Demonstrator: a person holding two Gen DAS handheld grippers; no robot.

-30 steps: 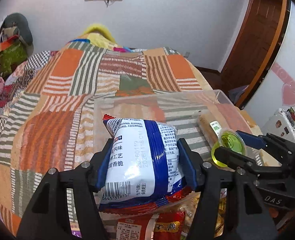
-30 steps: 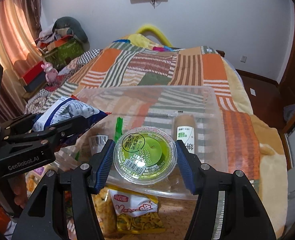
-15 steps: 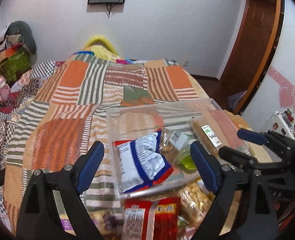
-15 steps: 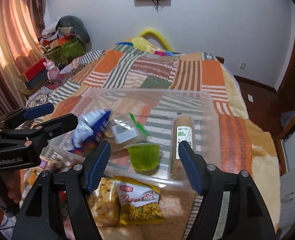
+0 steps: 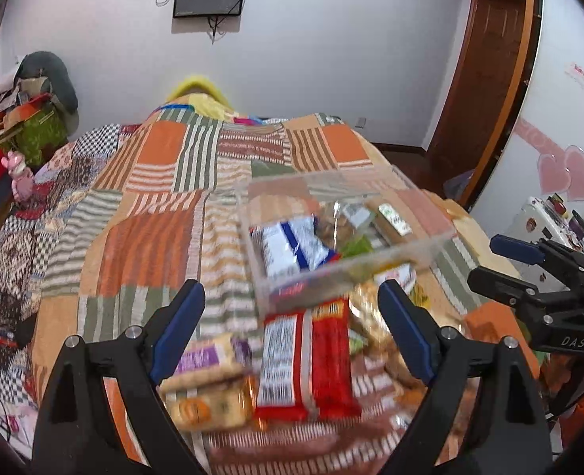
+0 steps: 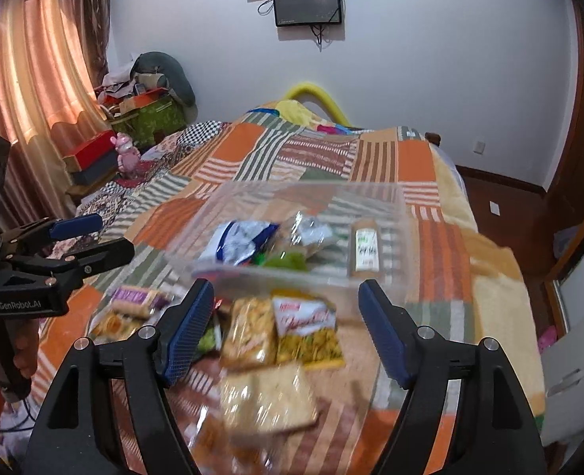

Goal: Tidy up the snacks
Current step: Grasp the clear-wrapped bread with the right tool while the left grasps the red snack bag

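A clear plastic bin (image 5: 430, 243) (image 6: 400, 213) sits on the patchwork bedspread. It holds a blue-and-white snack bag (image 5: 292, 247) (image 6: 238, 243), a green jelly cup (image 5: 355, 245) (image 6: 288, 263), a brown bar (image 5: 392, 219) (image 6: 365, 251) and a clear-wrapped snack. My left gripper (image 5: 292, 330) is open and empty above a red packet (image 5: 305, 360) in front of the bin. My right gripper (image 6: 286, 326) is open and empty above a yellow chip bag (image 6: 305, 330) and clear packs of crackers (image 6: 266, 396).
Loose snacks lie in front of the bin, among them a purple-labelled biscuit pack (image 5: 208, 360) (image 6: 137, 299). The bed's right edge drops to a wooden floor (image 6: 501, 202). Bags and boxes (image 6: 149, 114) are stacked by the curtain at the left.
Both grippers opened and let go: the blue-and-white bag and the green jelly cup now lie in the bin. Both grippers have drawn back to above the loose snacks.
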